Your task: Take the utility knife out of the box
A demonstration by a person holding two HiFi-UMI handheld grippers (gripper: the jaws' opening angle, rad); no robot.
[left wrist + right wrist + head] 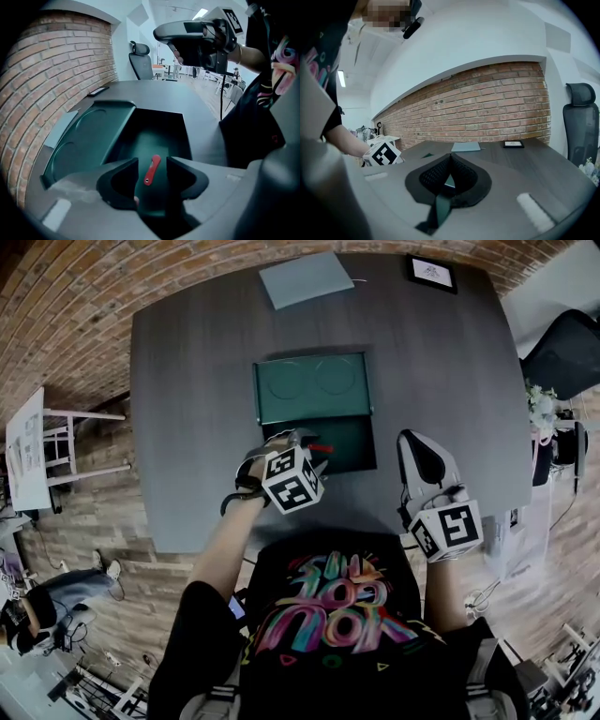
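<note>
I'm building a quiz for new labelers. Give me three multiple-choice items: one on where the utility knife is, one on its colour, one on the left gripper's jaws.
1. Where does the utility knife lie relative to the open box? A beside it; B on its floor; C under it.
2. What colour is the knife? A red; B yellow; C blue.
3. How do the left gripper's jaws stand? A shut on the knife; B apart, knife lined up between them; C shut, empty.
Key: B, it rests on the box's dark bottom; A, its handle is red; B, gaps show on either side of it.
</note>
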